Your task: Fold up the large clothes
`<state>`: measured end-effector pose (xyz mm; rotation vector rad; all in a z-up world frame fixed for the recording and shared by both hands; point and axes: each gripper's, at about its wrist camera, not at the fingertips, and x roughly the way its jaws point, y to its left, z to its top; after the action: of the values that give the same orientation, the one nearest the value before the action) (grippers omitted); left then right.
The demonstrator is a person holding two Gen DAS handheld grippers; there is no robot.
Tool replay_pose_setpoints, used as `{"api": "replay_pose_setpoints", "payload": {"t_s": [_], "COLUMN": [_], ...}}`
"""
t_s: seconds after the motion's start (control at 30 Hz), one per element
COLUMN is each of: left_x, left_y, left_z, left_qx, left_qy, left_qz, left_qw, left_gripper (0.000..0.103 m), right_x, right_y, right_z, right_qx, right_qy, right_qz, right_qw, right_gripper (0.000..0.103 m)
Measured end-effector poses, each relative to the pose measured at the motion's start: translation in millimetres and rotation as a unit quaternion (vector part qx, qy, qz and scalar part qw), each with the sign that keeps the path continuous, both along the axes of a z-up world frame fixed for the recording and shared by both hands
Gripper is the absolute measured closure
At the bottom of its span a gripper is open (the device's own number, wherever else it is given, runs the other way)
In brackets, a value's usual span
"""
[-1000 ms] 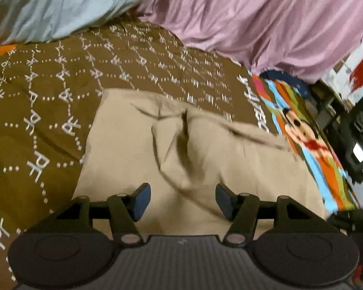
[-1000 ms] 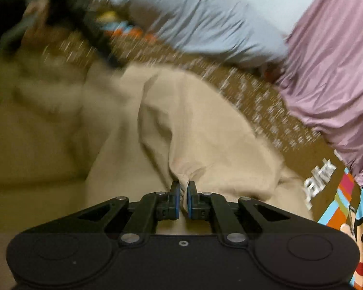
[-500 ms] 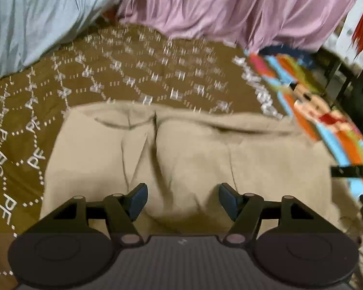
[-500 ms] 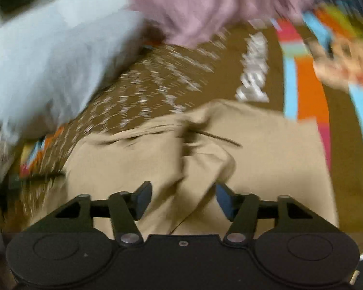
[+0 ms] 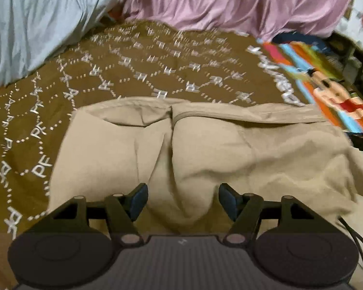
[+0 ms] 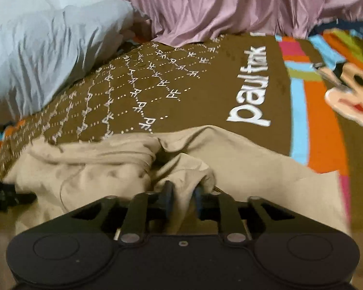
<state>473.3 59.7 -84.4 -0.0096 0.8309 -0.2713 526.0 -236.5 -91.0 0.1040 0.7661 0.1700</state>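
While right claw (image 6: 183,192) pinches tan garment (image 6: 242,169) (rumpled), left claw (image 5: 183,199) gapes wide

Garment (image 5: 205,149) on bedspread (image 5: 157,72); pillow (image 5: 36,19) behind-left (curtain (image 5: 230,0) behind).

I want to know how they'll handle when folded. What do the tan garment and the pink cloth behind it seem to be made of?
Tan garment: probably woven cotton or twill, matte, with soft rounded creases and a stitched seam. Pink cloth: likely satin-like synthetic, with shiny highlights along its draped folds.
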Motion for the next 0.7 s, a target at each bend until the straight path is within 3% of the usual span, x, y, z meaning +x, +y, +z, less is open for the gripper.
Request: {"api": "replay_pose_setpoints", "payload": {"t_s": [0.13, 0.2, 0.3, 0.43, 0.5, 0.6, 0.67, 0.7], "left_x": [-19.7, -14.8, 5.4, 28.0, 26.5, 14.9, 2.5, -7.2], "left_y": [2.9, -9.7, -33.2, -45.5, -43.8, -39.2, -30.8, -25.0], "left_z": [23.7, 30.5, 20.3, -16.6, -27.9, -17.2, -2.1, 6.5], "left_qx": [-0.046, -0.035, 0.022, 0.069, 0.065, 0.063, 0.049, 0.045], "left_qy": [-0.058, -0.073, -0.05, 0.018, 0.019, 0.012, 0.001, -0.006], "left_qz": [0.005, 0.005, 0.005, 0.008, 0.007, 0.016, 0.015, 0.013], "left_qw": [0.9973, 0.9967, 0.9985, 0.9974, 0.9977, 0.9978, 0.9987, 0.9989], "left_gripper": [0.022, 0.02, 0.021, 0.022, 0.021, 0.023, 0.022, 0.02], "right_x": [-33.6, -38.4, -28.9, -12.5, -10.3, -22.3, -36.1, -45.6], "right_y": [13.3, 32.6, 64.1, 77.0, 72.8, 71.1, 65.9, 63.4], "right_z": [30.5, 39.2, 32.3, -0.7, -14.1, -10.6, 5.1, 13.1], "right_qx": [-0.056, -0.072, -0.079, -0.108, -0.107, -0.105, -0.094, -0.092], "right_qy": [-0.077, -0.111, -0.094, -0.059, -0.052, -0.067, -0.075, -0.079], "right_qz": [0.02, 0.058, 0.108, 0.104, 0.099, 0.099, 0.103, 0.106], "right_qw": [0.995, 0.99, 0.987, 0.987, 0.988, 0.987, 0.987, 0.987], "right_gripper": [0.059, 0.056, 0.055, 0.055, 0.055, 0.054, 0.043, 0.032]}}
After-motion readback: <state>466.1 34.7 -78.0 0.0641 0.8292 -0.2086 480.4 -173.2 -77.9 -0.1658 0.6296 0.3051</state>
